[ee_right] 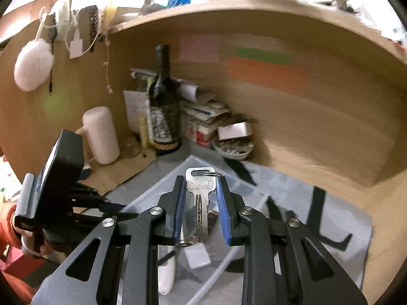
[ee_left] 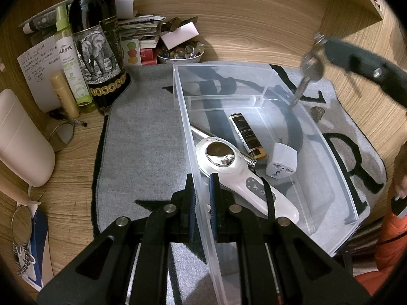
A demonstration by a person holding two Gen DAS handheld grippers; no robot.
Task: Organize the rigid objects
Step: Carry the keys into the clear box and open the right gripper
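Keys (ee_right: pixel 199 198) hang between the right gripper's (ee_right: pixel 201 207) blue pads, which clamp them, above the clear bin (ee_left: pixel 338 167); in the left view they look blurred over the bin's far right corner. Left gripper (ee_left: pixel 202 198) is clamped on the bin's near wall. Inside lie a white handheld device (ee_left: pixel 244 178), a black tube (ee_left: pixel 248 137) and a white adapter (ee_left: pixel 282 161). Bin sits on a grey mat (ee_left: pixel 142 137).

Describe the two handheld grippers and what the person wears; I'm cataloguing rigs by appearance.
Both grippers, left and right, are matte black with angular linkage arms, triangular cut-outs and round silver pivot bolts. Their fingers carry ribbed blue pads. The right-wrist view shows the left unit's boxy black body with a ribbed grey handle. The person wears an orange sleeve.
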